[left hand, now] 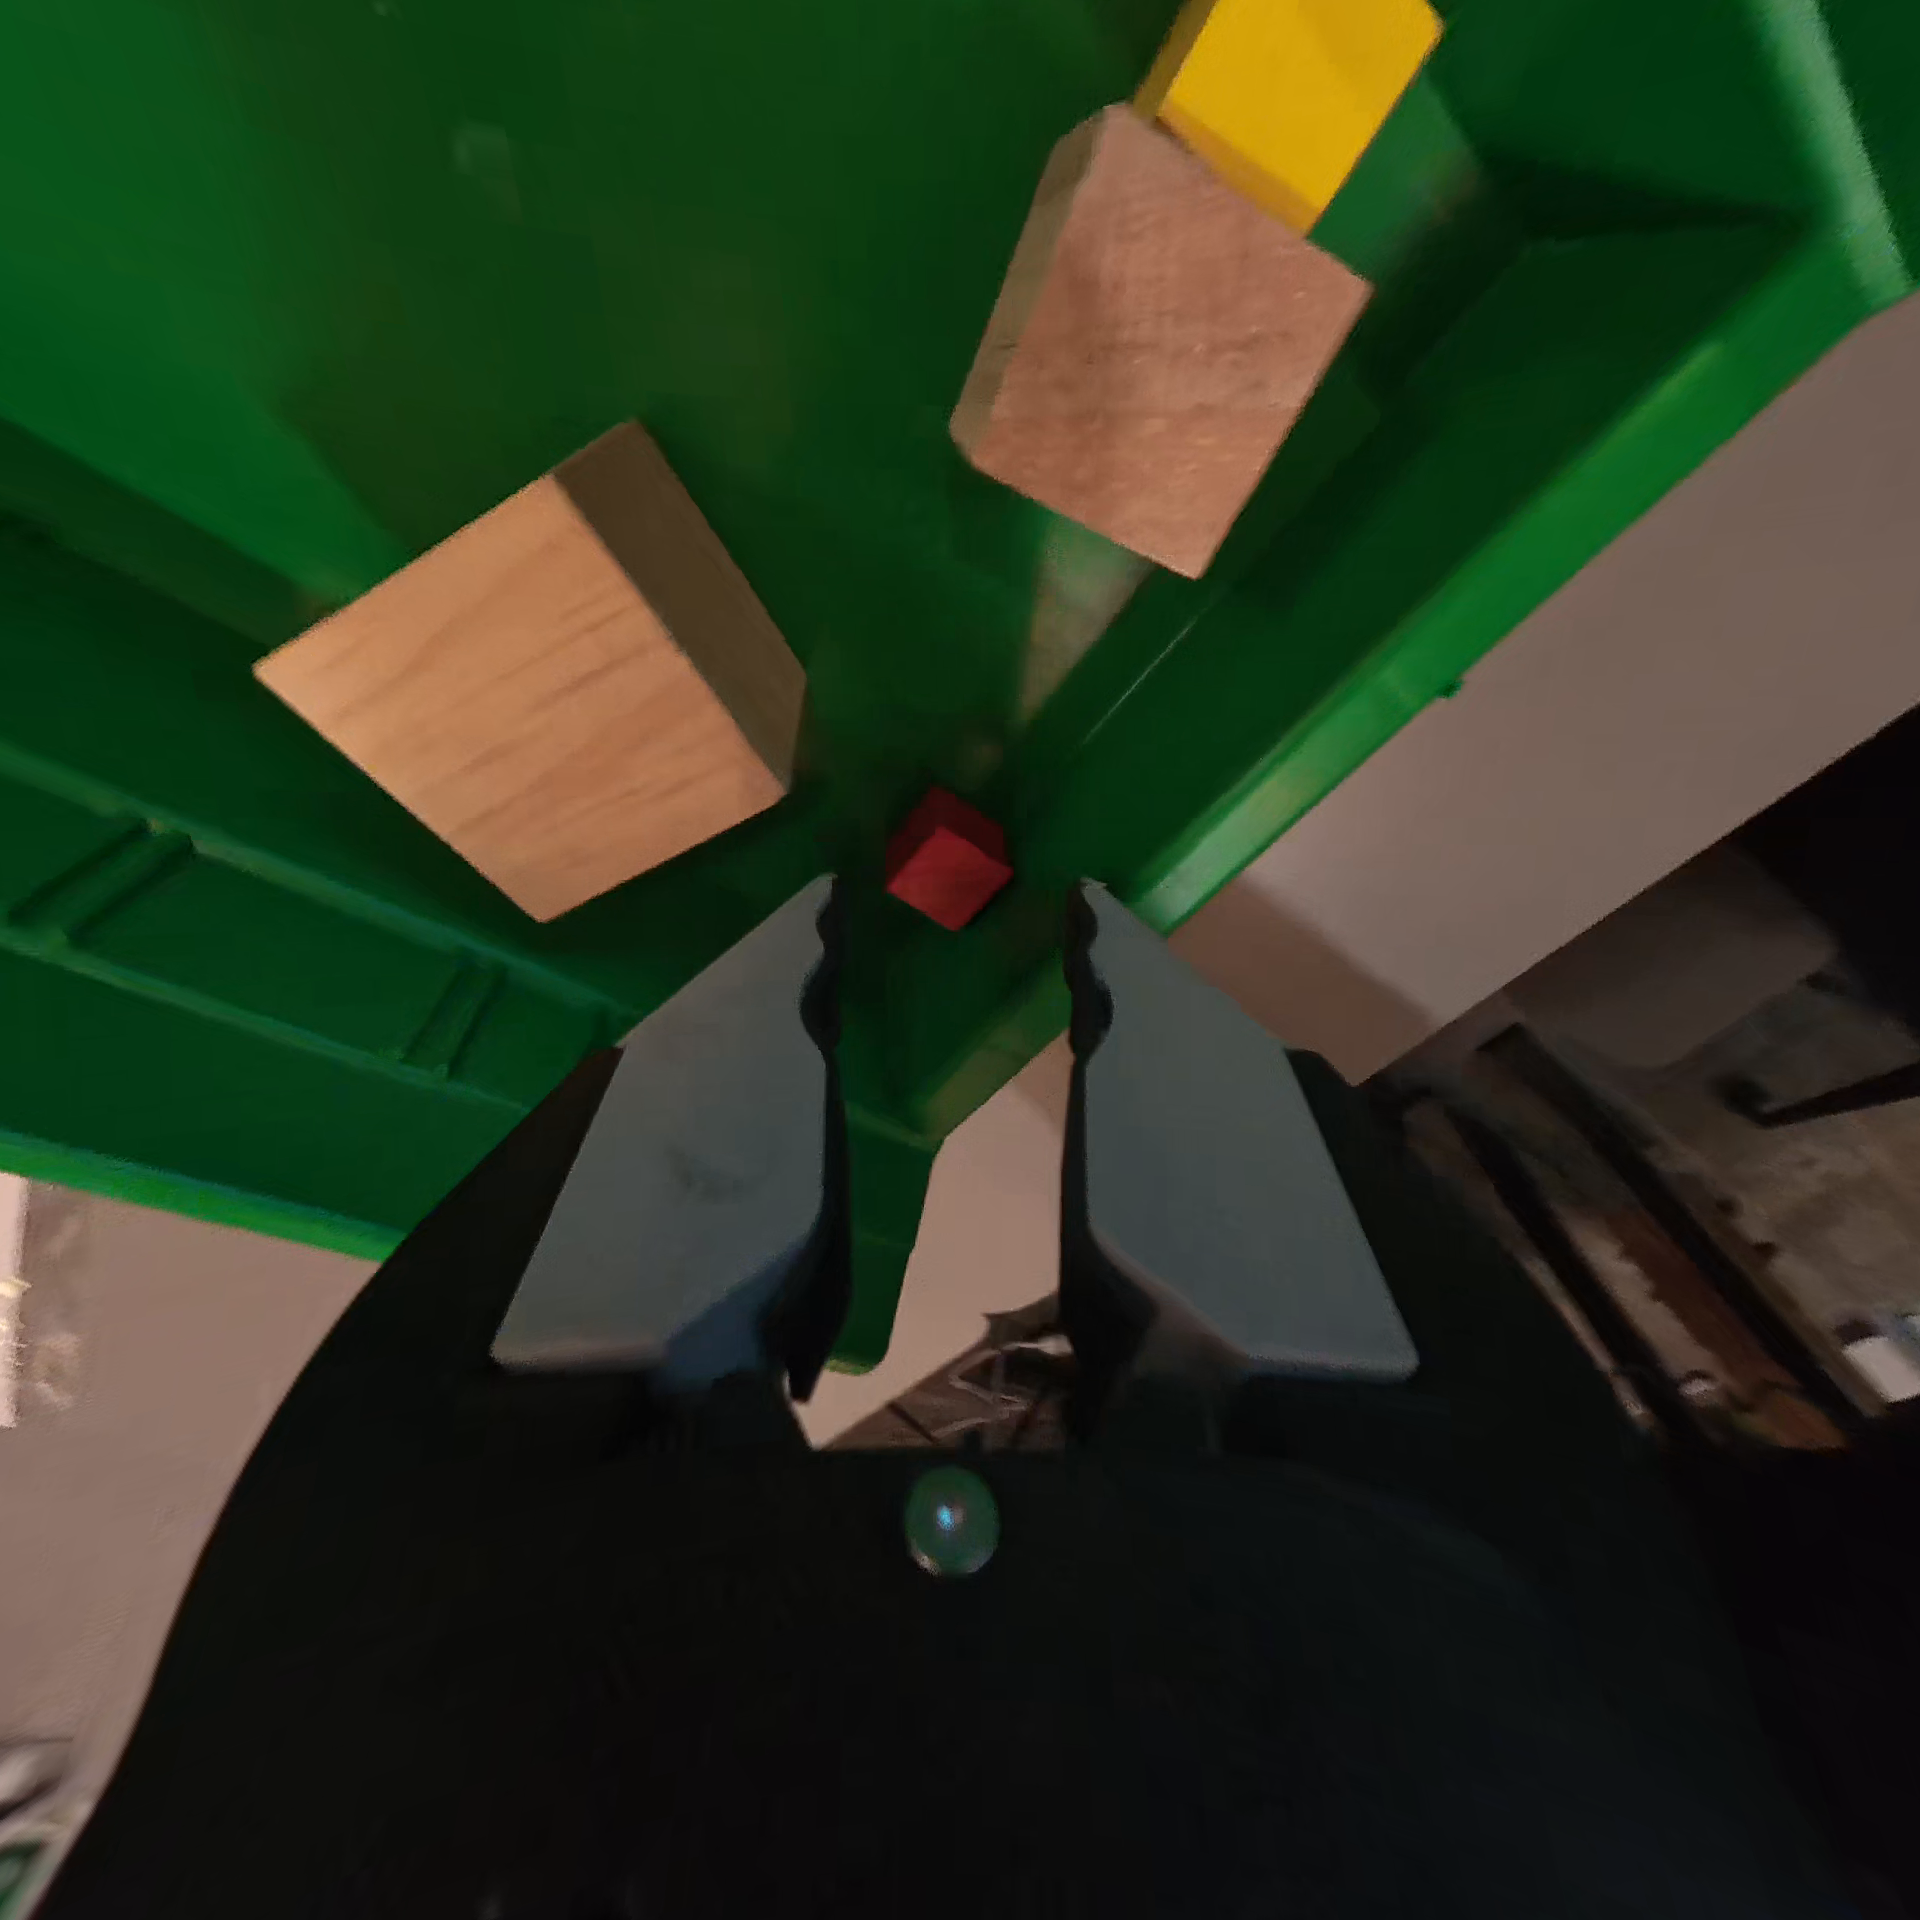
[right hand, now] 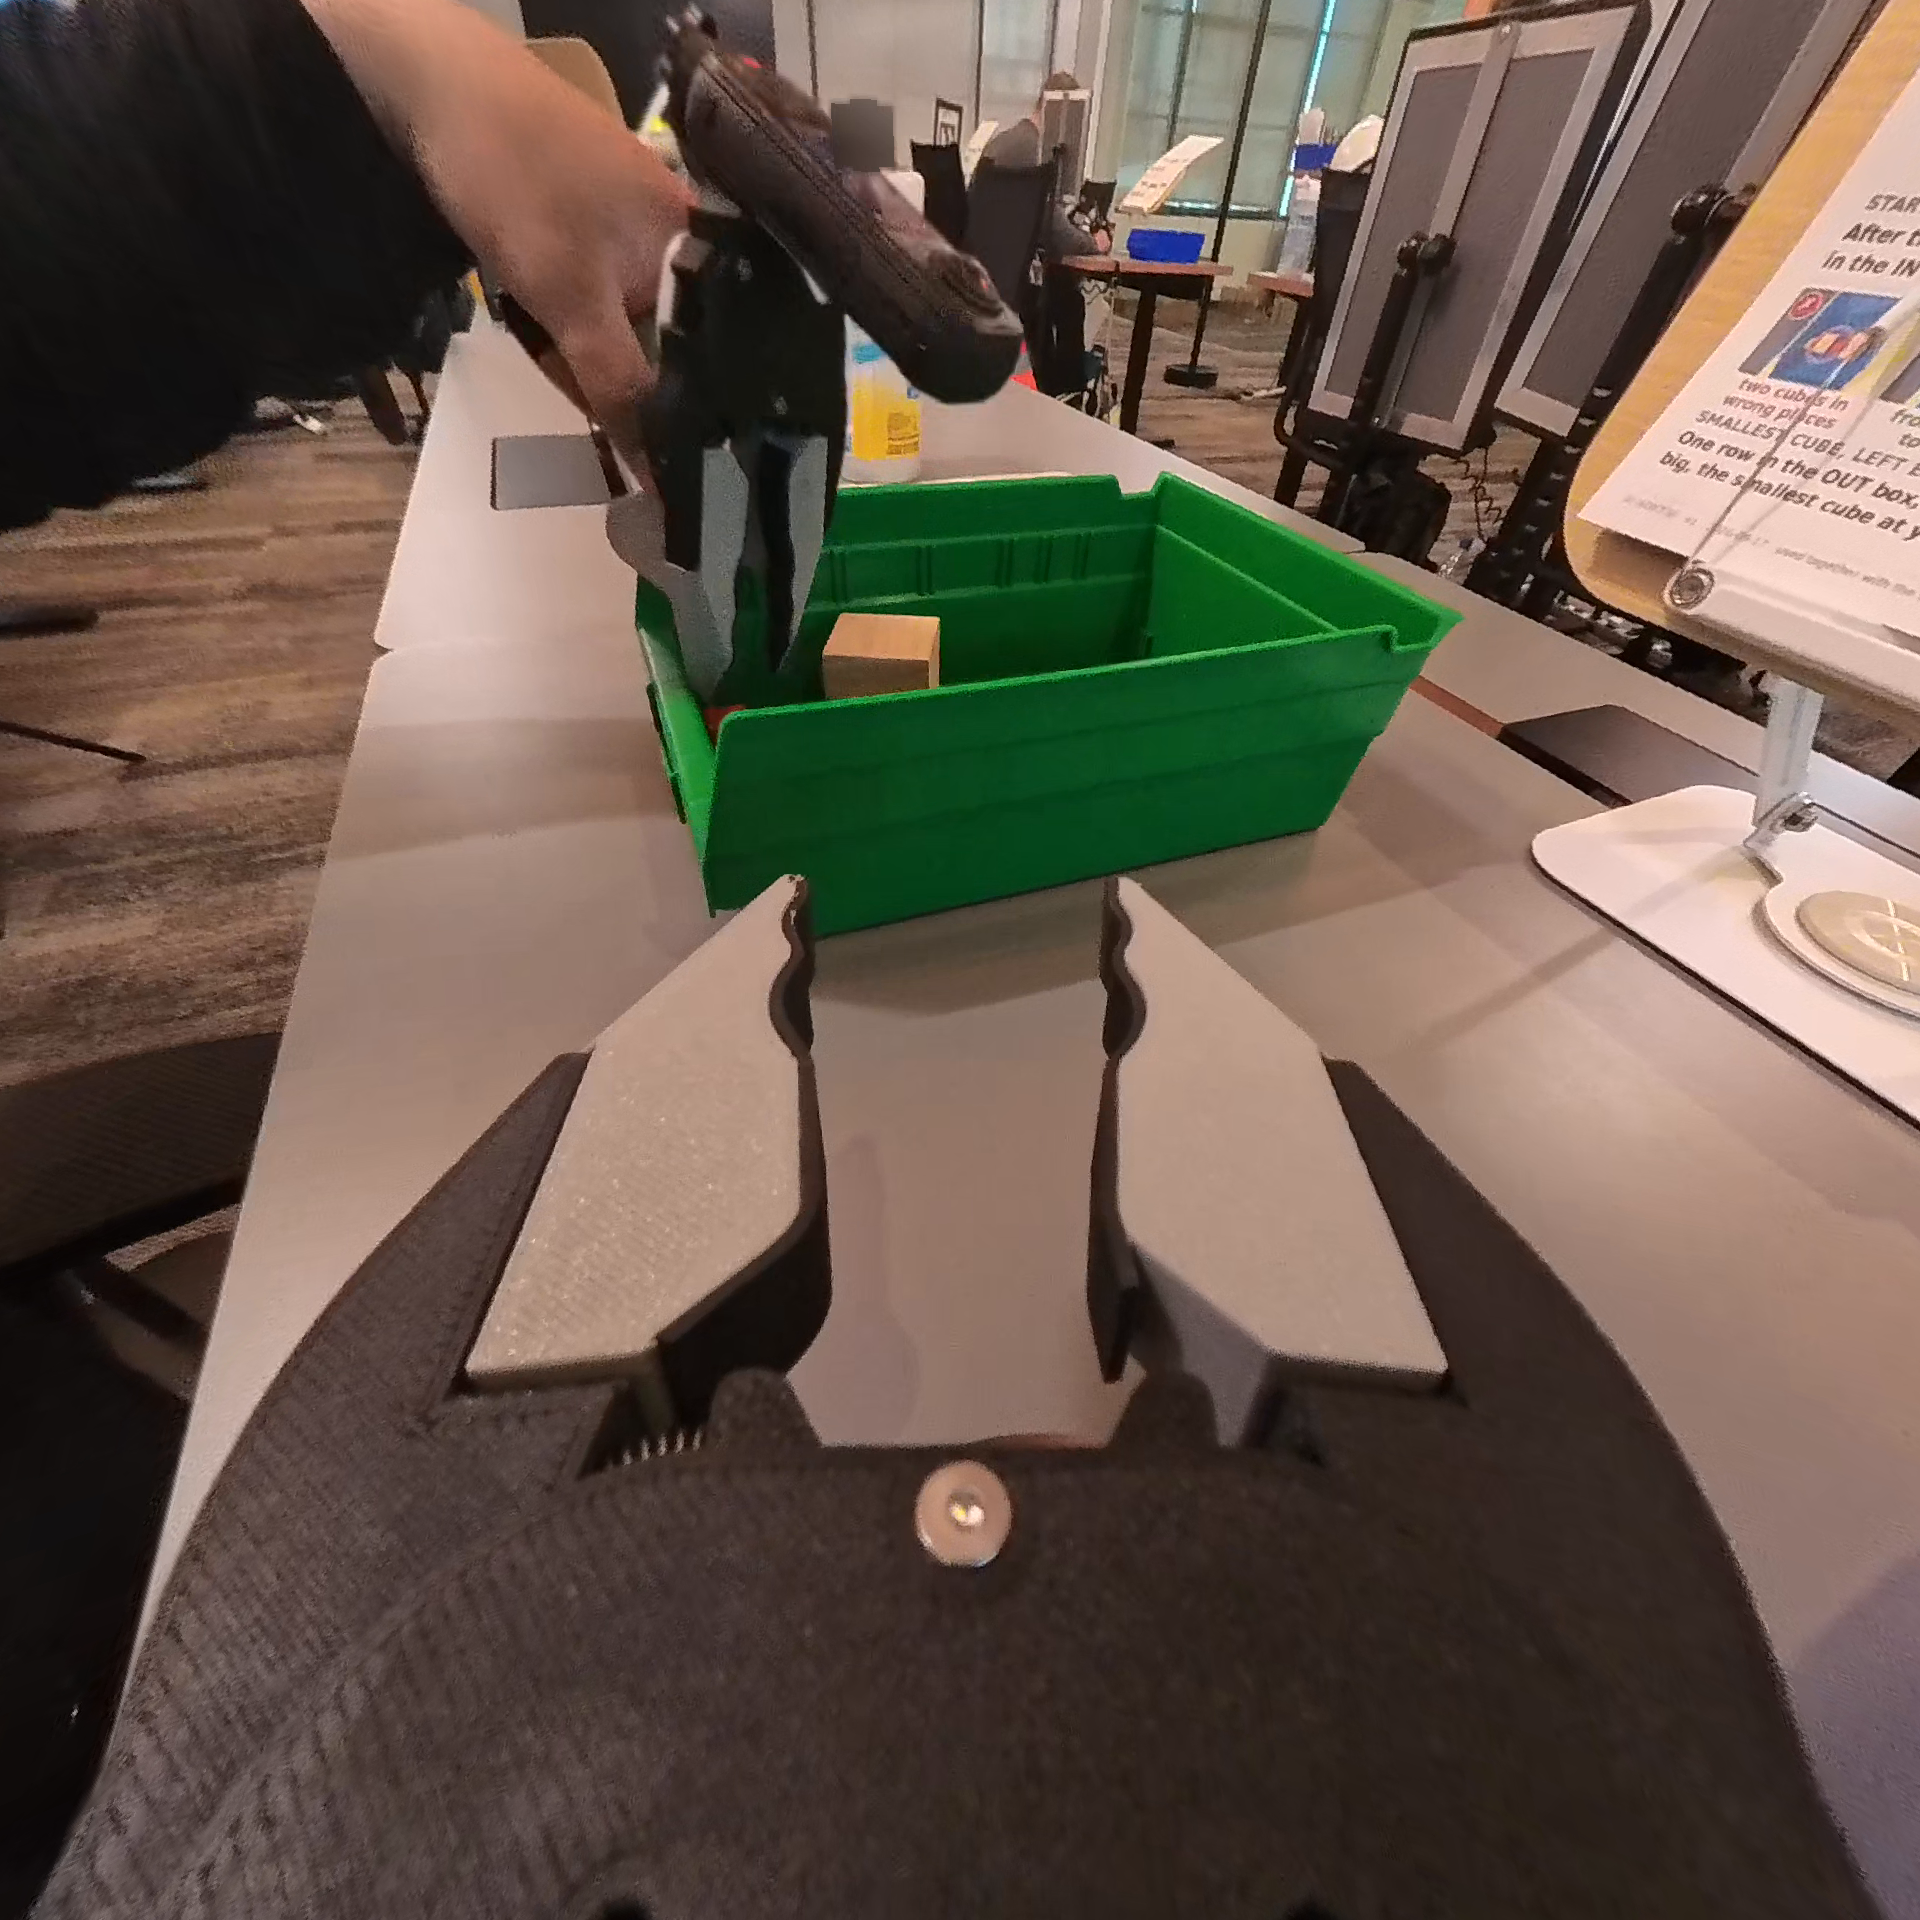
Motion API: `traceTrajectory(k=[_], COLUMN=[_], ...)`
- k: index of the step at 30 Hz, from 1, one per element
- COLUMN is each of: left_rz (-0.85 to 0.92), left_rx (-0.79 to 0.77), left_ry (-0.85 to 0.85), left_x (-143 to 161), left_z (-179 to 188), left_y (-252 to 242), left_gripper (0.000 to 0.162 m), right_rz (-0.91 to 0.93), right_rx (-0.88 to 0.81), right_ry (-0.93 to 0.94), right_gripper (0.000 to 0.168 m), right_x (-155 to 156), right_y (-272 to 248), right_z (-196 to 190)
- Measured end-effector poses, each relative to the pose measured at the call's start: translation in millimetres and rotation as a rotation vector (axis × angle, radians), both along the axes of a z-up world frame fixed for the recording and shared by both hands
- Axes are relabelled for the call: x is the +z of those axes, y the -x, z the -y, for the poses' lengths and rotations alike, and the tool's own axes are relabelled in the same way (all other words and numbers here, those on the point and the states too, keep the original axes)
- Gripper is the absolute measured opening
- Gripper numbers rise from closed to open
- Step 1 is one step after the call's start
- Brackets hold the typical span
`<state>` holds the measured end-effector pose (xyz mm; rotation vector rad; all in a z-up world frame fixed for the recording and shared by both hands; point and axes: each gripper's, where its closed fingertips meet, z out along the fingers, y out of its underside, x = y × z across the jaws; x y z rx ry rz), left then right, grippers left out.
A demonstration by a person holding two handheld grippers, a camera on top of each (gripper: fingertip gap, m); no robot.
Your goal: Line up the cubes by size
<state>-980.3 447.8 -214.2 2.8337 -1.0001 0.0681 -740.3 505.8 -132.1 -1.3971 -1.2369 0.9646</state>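
Inside the green bin [left hand: 312, 312], the left claw [left hand: 951, 904] hangs with jaws apart just above a small red cube [left hand: 948, 857] in a corner. Two plain wooden cubes [left hand: 540, 675] [left hand: 1153, 353] and a yellow cube [left hand: 1288, 94] lie nearby. Right claw [right hand: 951, 904], jaws wide and empty, hovers over the grey surface [right hand: 1455, 1091]. A printed instruction sheet [right hand: 1766, 364] stands on a stand, right of the bin.

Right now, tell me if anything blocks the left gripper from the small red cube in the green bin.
Nothing visible does. The left gripper is open inside the green plastic bin, and the small red cube lies just beyond its fingertips. The nearest light wooden block sits off to one side.
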Motion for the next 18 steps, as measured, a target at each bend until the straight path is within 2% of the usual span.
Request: traceTrajectory(k=[5, 12, 15, 18], left_rz=[-0.004, -0.048, -0.037, -0.089], left_rx=[0.289, 0.456, 0.519, 0.571], left_ry=[0.068, -0.083, -0.136, -0.174], left_x=[-17, -18, -18, -20], left_z=[6, 1, 3, 6], left_y=[1, -1, -6, 0], left_gripper=[0.03, 0.027, 0.039, 0.039], right_rz=[-0.017, -0.059, -0.085, -0.109], right_rx=[0.005, 0.042, 0.068, 0.087], right_ry=[-0.012, -0.019, -0.013, -0.035], right_gripper=[0.053, 0.053, 0.053, 0.052], right_x=[6, 20, 28, 37], right_y=[-1, -5, -7, -10], right_z=[4, 17, 26, 35])
